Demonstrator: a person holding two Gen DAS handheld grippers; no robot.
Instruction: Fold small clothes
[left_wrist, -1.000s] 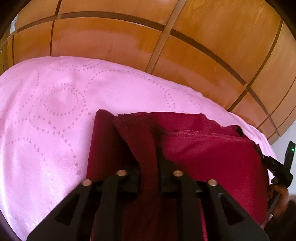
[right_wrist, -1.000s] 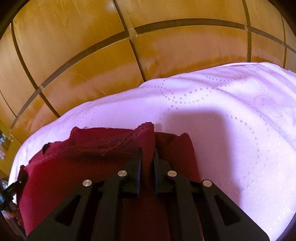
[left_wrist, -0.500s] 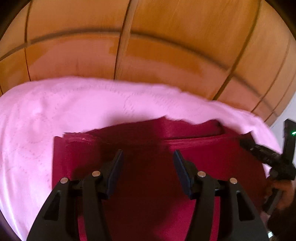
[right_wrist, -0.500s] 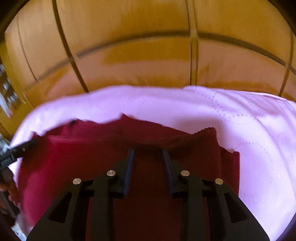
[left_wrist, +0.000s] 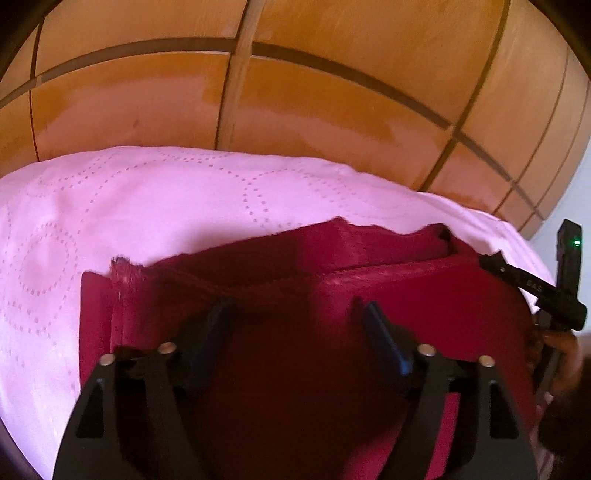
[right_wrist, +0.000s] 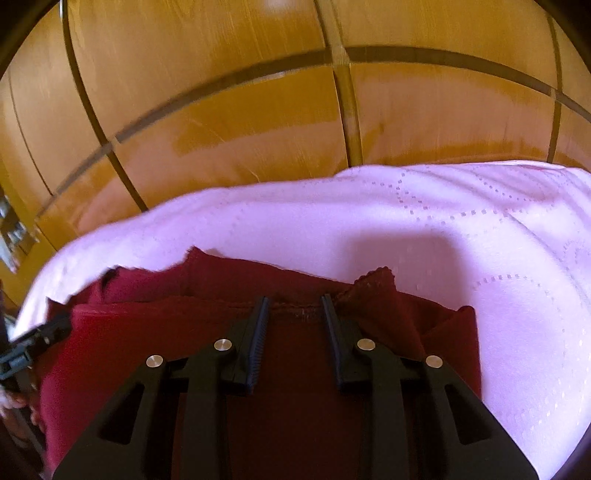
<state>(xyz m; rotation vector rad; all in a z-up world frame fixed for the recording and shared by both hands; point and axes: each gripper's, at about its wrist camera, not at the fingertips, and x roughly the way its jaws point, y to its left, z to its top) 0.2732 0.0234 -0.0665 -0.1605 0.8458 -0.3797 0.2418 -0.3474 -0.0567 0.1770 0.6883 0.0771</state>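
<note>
A dark red garment (left_wrist: 295, 369) lies folded in layers on the pink bedspread (left_wrist: 147, 206), its frayed edges toward the far side. My left gripper (left_wrist: 295, 314) hovers over the garment's left half. Its jaws are opening wide, with cloth beneath them but nothing pinched. My right gripper (right_wrist: 294, 301) is over the right half of the garment (right_wrist: 147, 350). Its jaws are opening too, a stitched hem showing in the gap, untouched by the pads. Each gripper shows at the edge of the other's view.
A panelled orange-brown wooden wall (left_wrist: 332, 92) rises just behind the bed. The pink bedspread (right_wrist: 480, 240), with its dotted circle pattern, spreads left and right of the garment. A person's hand (left_wrist: 565, 354) grips the right tool at the far right.
Both grippers were shut on raised folds of the red cloth. They have let go, the jaws have spread, and the cloth has dropped flat. Both hands have drawn back a little.
</note>
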